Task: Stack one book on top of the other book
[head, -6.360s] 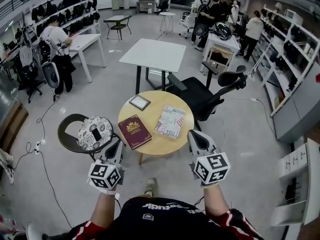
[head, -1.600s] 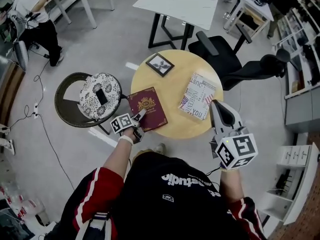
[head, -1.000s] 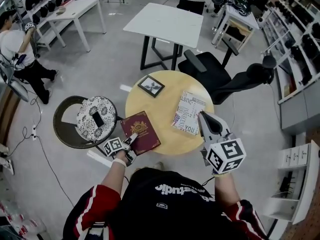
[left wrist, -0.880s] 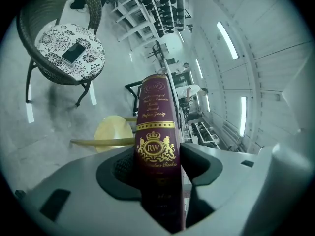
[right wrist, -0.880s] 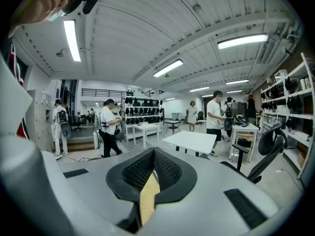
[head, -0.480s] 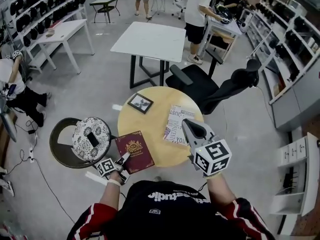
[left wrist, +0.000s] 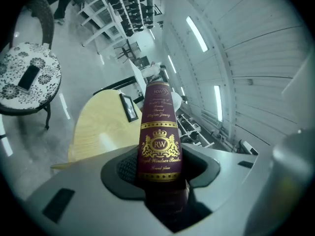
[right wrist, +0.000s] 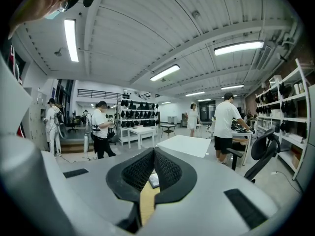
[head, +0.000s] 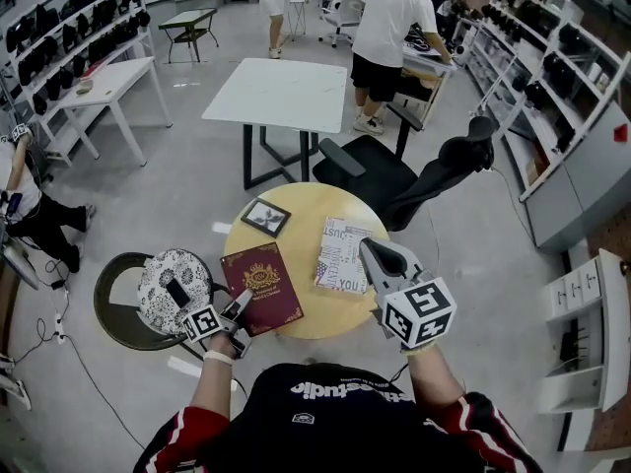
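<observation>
My left gripper (head: 237,313) is shut on the near corner of the maroon book (head: 261,289) with a gold crest. In the left gripper view the maroon book (left wrist: 160,136) sticks out from between the pads over the round wooden table (left wrist: 98,127). Whether its far end still rests on the wood is unclear. A patterned book (head: 340,254) with printed words lies flat on the right half of the table (head: 296,230). My right gripper (head: 369,248) hovers over that book's near right corner, shut and holding nothing; its pads meet at the right gripper tip (right wrist: 153,152).
A small framed picture (head: 264,217) lies at the table's far left. A stool with a patterned cushion and a phone (head: 174,284) stands close on the left. A black office chair (head: 380,175) and a white table (head: 281,92) stand behind. People work at the benches.
My left gripper has closed on the maroon book's near corner and risen with it. The right gripper has kept its place.
</observation>
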`<state>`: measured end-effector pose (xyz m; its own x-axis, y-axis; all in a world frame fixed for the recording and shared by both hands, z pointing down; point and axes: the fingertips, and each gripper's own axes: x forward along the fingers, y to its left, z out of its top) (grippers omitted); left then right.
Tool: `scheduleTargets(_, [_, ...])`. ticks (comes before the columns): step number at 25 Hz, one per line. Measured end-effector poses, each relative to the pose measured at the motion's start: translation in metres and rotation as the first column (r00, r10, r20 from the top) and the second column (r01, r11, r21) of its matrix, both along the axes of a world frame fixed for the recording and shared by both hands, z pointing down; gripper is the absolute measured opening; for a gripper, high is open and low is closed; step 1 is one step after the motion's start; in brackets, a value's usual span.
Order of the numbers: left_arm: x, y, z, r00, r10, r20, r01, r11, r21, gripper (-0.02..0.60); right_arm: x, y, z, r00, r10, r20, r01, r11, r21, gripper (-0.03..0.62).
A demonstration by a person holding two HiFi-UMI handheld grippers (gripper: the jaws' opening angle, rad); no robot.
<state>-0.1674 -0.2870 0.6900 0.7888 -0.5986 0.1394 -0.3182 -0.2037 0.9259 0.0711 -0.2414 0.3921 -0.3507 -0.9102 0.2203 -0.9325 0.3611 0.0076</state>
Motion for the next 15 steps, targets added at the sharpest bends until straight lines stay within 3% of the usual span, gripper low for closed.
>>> scheduleTargets(9, [0.049,-0.031,-0.053,0.989,0.146,0.016,-0.147,0.985,0.086,0.219,0.044,0.015,-0.009,0.993,0.119,-0.001,-0.119,0.993,0.016,0.029])
scheduleTargets(15, [0.087,-0.047,-0.061,0.968,0.23,0.097,-0.241,0.962,0.13,0.219,0.075,0.025,-0.007,0.981,0.196,0.002,-0.196,0.98,0.011,0.029])
